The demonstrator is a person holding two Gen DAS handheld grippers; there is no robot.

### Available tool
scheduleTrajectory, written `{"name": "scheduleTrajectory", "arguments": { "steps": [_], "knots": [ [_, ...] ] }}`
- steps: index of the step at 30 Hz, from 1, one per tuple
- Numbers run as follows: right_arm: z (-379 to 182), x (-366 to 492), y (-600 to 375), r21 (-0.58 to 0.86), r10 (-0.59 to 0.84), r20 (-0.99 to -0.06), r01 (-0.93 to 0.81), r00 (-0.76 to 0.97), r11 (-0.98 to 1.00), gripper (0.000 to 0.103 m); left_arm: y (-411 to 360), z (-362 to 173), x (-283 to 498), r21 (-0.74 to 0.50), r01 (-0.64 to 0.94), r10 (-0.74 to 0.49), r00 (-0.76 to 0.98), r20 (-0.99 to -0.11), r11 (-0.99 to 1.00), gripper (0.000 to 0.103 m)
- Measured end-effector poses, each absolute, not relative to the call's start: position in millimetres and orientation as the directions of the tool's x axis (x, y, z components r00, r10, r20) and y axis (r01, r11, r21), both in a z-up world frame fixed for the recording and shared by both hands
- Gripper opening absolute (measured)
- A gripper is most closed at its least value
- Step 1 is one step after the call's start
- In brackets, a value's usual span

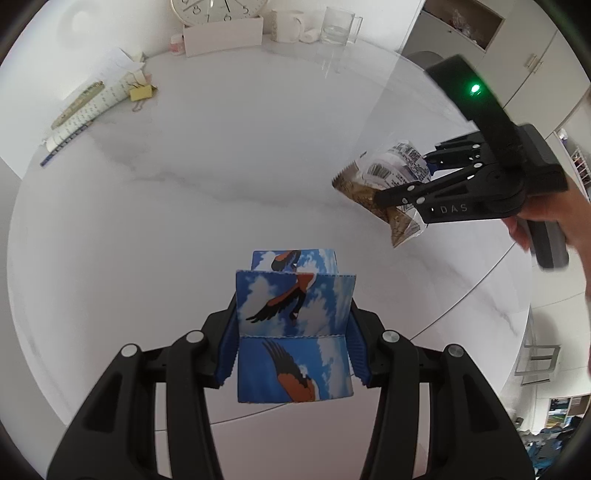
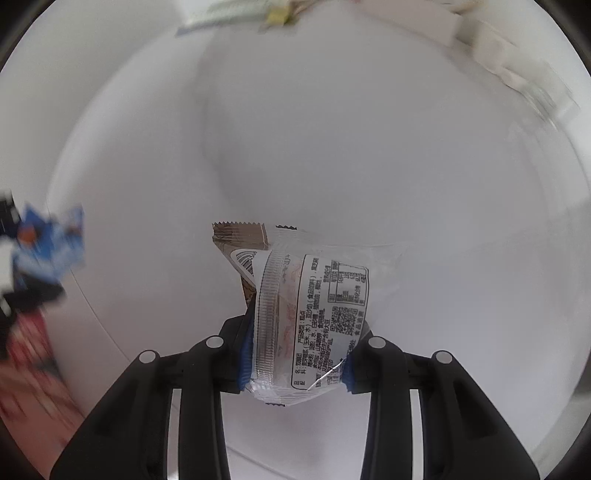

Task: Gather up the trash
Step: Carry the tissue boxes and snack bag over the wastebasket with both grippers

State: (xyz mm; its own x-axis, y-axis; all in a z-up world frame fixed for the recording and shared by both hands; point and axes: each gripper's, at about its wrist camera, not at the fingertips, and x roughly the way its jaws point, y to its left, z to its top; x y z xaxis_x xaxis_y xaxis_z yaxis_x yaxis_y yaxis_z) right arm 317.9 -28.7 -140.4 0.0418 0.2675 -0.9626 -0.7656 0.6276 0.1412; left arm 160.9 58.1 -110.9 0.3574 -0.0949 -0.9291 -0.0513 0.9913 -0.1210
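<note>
My left gripper is shut on a blue carton printed with clouds and a brown bird, held above the white marble table. My right gripper is shut on a crumpled clear and brown snack wrapper with black printed text, held above the table. In the left wrist view the right gripper and its wrapper are at the right, over the table's edge. The carton shows blurred at the left of the right wrist view.
At the table's far side stand a white box, a clock, a white mug and a glass mug. Papers and a yellow clip lie far left. White cabinets stand at the right.
</note>
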Motion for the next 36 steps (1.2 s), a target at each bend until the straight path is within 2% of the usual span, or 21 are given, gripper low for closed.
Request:
{"name": "scheduleTrajectory", "arguments": {
  "steps": [5,10,14,18,24,28,36],
  "knots": [
    [-113.4,281.7,-47.5,0.255,0.407,-0.906,-0.621,0.115,0.741,0.036,62.6,-96.5,136.9,-0.085,-0.008,-0.076,0.381,-0.922,0.996,0.048],
    [-95.5,206.4,-84.8,0.338,0.446,-0.876,-0.429,0.183,0.838,0.036,54.0,-90.8,112.8,-0.083,0.127,-0.126,0.381,-0.916,0.988,0.048],
    [-90.6,131.8,-108.4,0.280,0.347,-0.901,-0.262,0.261,0.924,0.037,28.7,-90.6,89.1,-0.071,0.340,-0.203,0.367,-0.908,0.938,0.048],
    [-92.1,41.5,-153.2,0.236,0.217,-0.921,0.020,0.323,0.971,0.037,-6.9,-96.7,61.7,-0.099,0.544,-0.299,0.292,-0.909,0.833,0.048],
    [-92.7,-92.6,-205.8,0.196,0.060,-0.938,0.380,0.341,0.904,0.037,-66.4,-101.3,2.0,-0.130,0.757,-0.391,0.176,-0.904,0.641,0.048],
    [-88.2,-157.5,-220.8,0.178,-0.013,-0.939,0.517,0.344,0.838,0.037,-97.9,-98.7,-39.4,-0.149,0.839,-0.427,0.107,-0.898,0.524,0.048],
    [-90.3,-206.8,-250.1,0.198,-0.067,-0.921,0.609,0.384,0.768,0.037,-155.0,-93.1,-97.4,-0.123,0.924,-0.440,0.053,-0.897,0.362,0.048]
  ]
}}
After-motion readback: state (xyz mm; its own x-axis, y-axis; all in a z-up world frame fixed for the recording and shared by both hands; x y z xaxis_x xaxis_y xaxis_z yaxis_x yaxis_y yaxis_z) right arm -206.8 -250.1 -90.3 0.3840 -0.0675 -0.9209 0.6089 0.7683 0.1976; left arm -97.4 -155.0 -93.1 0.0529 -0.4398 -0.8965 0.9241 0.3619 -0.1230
